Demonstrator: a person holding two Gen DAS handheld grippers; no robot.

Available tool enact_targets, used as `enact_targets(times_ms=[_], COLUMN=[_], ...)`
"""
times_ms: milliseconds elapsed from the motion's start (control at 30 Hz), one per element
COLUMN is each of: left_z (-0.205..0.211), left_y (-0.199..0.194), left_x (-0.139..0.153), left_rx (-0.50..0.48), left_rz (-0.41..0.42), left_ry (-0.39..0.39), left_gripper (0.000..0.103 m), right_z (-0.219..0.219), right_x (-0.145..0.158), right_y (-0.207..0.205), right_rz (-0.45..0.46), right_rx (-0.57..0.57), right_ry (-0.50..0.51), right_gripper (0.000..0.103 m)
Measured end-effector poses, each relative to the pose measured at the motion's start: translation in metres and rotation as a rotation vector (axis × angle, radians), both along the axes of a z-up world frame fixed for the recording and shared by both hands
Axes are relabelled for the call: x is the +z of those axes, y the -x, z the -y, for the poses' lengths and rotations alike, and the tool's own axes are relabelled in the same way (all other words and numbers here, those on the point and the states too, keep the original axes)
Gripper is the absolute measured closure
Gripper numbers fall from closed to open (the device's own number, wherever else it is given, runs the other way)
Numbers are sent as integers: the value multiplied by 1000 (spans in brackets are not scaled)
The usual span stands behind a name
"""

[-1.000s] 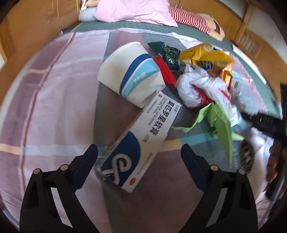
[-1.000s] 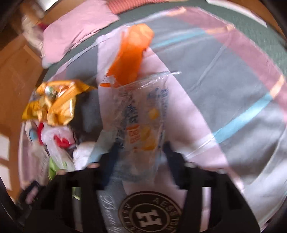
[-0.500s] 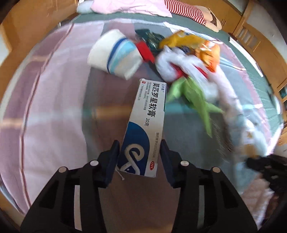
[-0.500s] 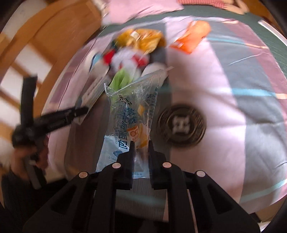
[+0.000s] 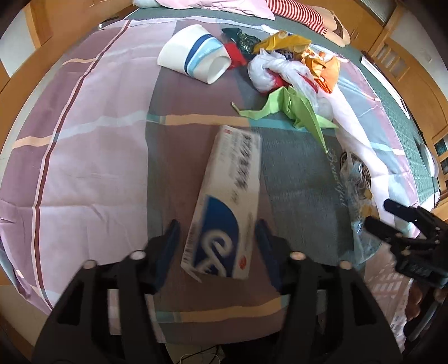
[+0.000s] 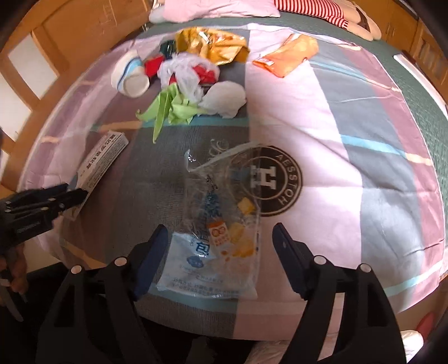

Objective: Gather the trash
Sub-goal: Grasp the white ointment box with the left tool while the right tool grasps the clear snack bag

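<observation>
A white and blue medicine box lies between the fingers of my left gripper, which is open; the box looks blurred. It also shows in the right wrist view. A clear plastic snack bag lies on the bedspread between the fingers of my right gripper, which is open wide. Farther back lies a heap of trash: a paper cup, a white plastic bag, green folded paper, a yellow wrapper and an orange wrapper.
The striped bedspread covers a bed with wooden cabinets around it. Pink pillows lie at the far end. The bed's near edge is just below both grippers. A crumpled white tissue lies by the green paper.
Both grippers have opened. The left one let go of the medicine box and the right one let go of the clear snack bag near the bed's front edge.
</observation>
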State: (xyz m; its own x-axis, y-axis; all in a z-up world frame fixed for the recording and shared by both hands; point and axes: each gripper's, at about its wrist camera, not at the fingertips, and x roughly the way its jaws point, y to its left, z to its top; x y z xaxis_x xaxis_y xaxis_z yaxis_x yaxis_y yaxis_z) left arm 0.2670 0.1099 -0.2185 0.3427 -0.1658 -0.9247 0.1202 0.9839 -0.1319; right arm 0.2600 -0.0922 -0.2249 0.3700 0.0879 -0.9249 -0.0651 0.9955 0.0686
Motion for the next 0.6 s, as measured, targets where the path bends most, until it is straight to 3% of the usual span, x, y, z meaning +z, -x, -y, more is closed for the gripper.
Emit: enact_targets(times_ms=[100, 167, 367, 467, 600], left_z=[0, -1, 5, 8, 12], left_y=[-2, -5, -13, -13, -11], left_x=[-2, -6, -21, -23, -24], left_rx=[1, 7, 5, -7, -27], left_rz=[5, -6, -36, -37, -31], left_ry=[0, 1, -30, -43, -50], left_gripper=[32, 30, 30, 40, 49], right_z=[-8, -9, -19, -18, -21], right_x=[-18, -26, -21, -13, 0], right_y=[-11, -12, -9, -4, 3], right_rz=[-56, -72, -32, -12, 24], right_rx=[-38, -52, -25, -30, -18], right_ry=[98, 101, 85, 43, 27], right_gripper=[27, 29, 59, 68, 70])
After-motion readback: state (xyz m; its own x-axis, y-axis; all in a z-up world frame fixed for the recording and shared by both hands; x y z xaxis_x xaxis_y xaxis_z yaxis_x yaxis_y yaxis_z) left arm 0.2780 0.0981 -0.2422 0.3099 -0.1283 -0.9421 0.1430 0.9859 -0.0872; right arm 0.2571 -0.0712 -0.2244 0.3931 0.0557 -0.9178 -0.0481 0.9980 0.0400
